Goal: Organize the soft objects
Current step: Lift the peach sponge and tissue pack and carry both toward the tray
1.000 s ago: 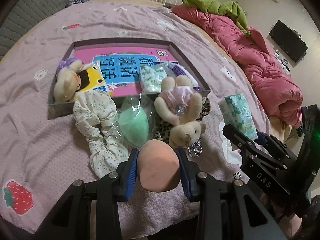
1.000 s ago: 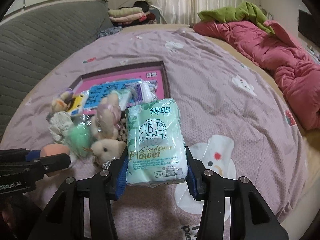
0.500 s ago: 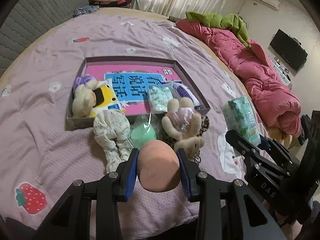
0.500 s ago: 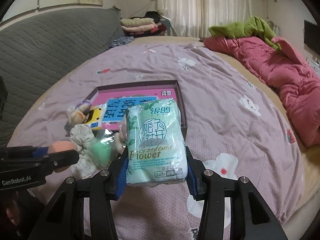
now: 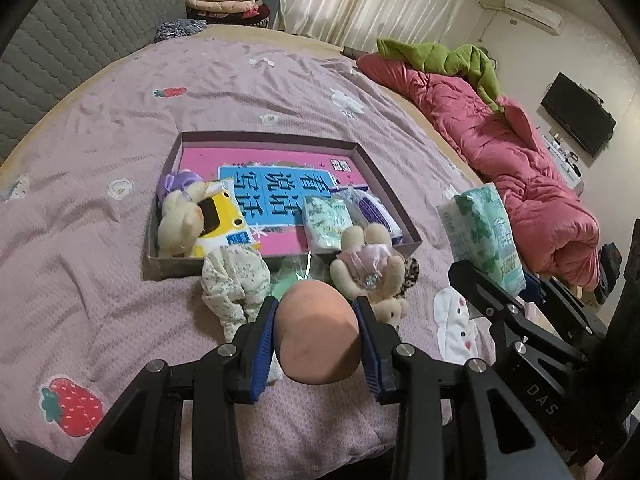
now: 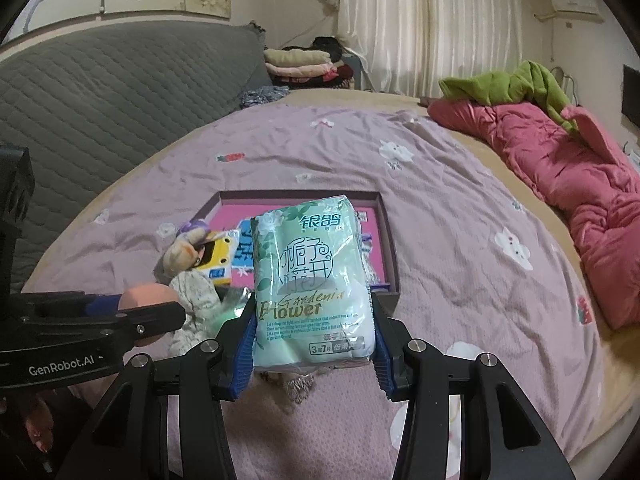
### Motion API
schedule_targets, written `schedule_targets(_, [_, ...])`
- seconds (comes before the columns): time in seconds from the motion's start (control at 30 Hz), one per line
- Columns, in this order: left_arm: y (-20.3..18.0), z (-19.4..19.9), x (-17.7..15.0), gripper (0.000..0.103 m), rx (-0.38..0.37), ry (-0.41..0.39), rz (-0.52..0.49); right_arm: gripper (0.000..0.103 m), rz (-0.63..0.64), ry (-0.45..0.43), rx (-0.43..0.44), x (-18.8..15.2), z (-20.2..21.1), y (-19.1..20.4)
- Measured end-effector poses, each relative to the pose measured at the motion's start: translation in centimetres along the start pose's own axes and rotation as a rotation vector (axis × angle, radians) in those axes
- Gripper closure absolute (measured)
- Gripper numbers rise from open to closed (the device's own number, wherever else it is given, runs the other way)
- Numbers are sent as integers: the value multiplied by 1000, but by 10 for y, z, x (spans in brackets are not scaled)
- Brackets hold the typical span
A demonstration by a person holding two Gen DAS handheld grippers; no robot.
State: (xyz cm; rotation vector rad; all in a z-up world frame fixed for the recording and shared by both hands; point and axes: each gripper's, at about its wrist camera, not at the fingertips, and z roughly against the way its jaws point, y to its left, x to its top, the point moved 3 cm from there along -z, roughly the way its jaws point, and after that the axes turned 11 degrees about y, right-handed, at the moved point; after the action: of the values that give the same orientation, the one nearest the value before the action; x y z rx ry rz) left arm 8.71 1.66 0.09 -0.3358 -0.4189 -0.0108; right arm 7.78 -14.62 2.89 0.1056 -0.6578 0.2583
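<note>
Sponge [image 5: 318,332]: peach-orange, plain.
Tissue pack [image 6: 312,284]: mint green, white floral print, dark lettering.
Box [image 5: 376,172]: dark mauve walls, hot-pink floor, blue panel with characters.
Bedspread [image 5: 100,140]: lilac, strawberry and white cloud motifs.
Quilt [image 5: 520,168]: rose pink.
Plush bear [image 5: 176,220]: cream, purple bow.
Gripper pads [image 5: 262,348]: blue.

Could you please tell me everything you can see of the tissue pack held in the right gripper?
The tissue pack is a soft, pale green plastic-wrapped bundle printed with white flowers, Chinese characters and the words "Gardenia Flower". It stands upright, label toward the right wrist camera, clamped at its lower sides between the blue pads of the right gripper. The wrapper looks glossy and slightly crinkled. It is held above the purple bedsheet, in front of the shallow box; only the pads touch it.
</note>
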Motion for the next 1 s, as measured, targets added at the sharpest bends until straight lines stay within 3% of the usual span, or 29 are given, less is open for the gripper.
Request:
schedule_targets(0.57, [28, 2, 25, 65, 12, -45, 63, 53, -17, -26, -7, 33, -1, -6])
schedule_targets(1.0, [35, -4, 42, 65, -2, -84, 50, 53, -55, -13, -32, 46, -12, -21])
